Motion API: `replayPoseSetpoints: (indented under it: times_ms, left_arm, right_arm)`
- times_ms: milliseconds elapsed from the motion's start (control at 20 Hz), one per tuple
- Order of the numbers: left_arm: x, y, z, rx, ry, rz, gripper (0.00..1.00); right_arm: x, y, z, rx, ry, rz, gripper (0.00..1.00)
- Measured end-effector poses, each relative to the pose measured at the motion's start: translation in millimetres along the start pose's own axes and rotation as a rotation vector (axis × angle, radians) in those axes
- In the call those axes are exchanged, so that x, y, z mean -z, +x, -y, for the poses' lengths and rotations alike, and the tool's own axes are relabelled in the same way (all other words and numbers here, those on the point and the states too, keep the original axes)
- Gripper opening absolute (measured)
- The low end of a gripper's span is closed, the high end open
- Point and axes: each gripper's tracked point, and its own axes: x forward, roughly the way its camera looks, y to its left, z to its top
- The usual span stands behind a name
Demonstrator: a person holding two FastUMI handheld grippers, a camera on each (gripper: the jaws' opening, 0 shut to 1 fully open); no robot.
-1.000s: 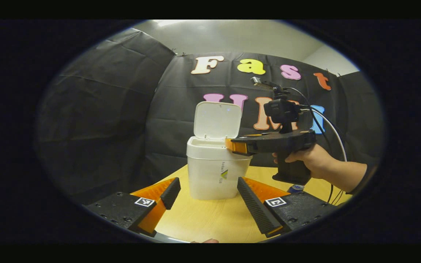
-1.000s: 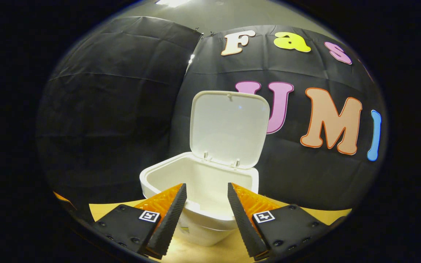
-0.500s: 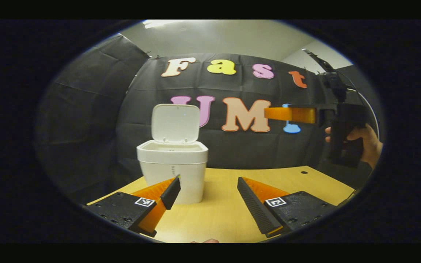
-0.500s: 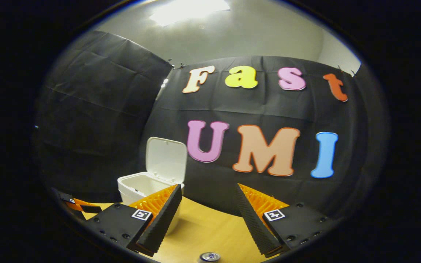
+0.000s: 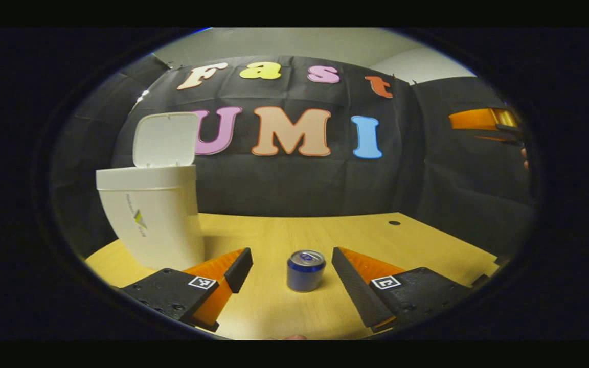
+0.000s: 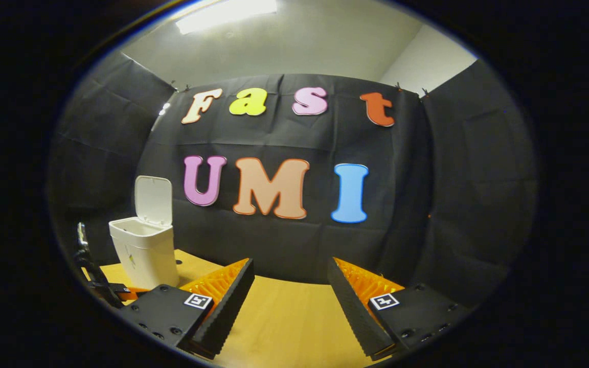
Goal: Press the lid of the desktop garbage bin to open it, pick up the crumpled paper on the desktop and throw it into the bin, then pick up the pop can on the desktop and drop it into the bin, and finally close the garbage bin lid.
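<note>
The white bin (image 5: 154, 220) stands on the wooden desk at the left of the left gripper view, its lid (image 5: 165, 139) raised upright. A blue pop can (image 5: 304, 270) stands upright on the desk between the open fingers of my left gripper (image 5: 291, 266), a little ahead of the tips and untouched. My right gripper (image 5: 483, 120) is high at the right edge of that view. In the right gripper view my right gripper (image 6: 289, 278) is open and holds nothing, with the bin (image 6: 143, 251) far off at the left and its lid (image 6: 154, 193) up.
The wooden desk (image 5: 356, 240) runs back to the black cloth wall and has a small round hole (image 5: 393, 223) at the right. Part of my left gripper (image 6: 95, 278) shows beside the bin in the right gripper view.
My left gripper has swung right, so the bin slid to the left and the pop can came between its fingers. My right gripper has pulled back from the bin, up and to the right.
</note>
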Motion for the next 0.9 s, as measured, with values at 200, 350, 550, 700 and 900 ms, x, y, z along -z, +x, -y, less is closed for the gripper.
replayPoseSetpoints:
  times_ms: [200, 350, 550, 700, 900]
  left_arm:
    - [54, 41, 18, 0.003, 0.03, -0.099, 0.94]
    - [82, 69, 17, -0.011, 0.046, -0.169, 0.95]
    - [93, 96, 11, -0.018, 0.086, -0.189, 0.95]
    - [73, 106, 8, -0.008, 0.07, -0.111, 0.84]
    - [45, 88, 2, -0.009, 0.034, -0.091, 0.73]
  right_arm:
    - [32, -18, 39, 0.066, 0.001, -0.067, 0.96]
    - [44, -28, 49, 0.081, -0.017, -0.1, 0.96]
    - [56, -34, 46, 0.071, -0.048, -0.13, 0.96]
    - [60, -36, 40, 0.06, -0.069, -0.141, 0.96]
    - [55, -35, 24, 0.03, -0.065, -0.13, 0.96]
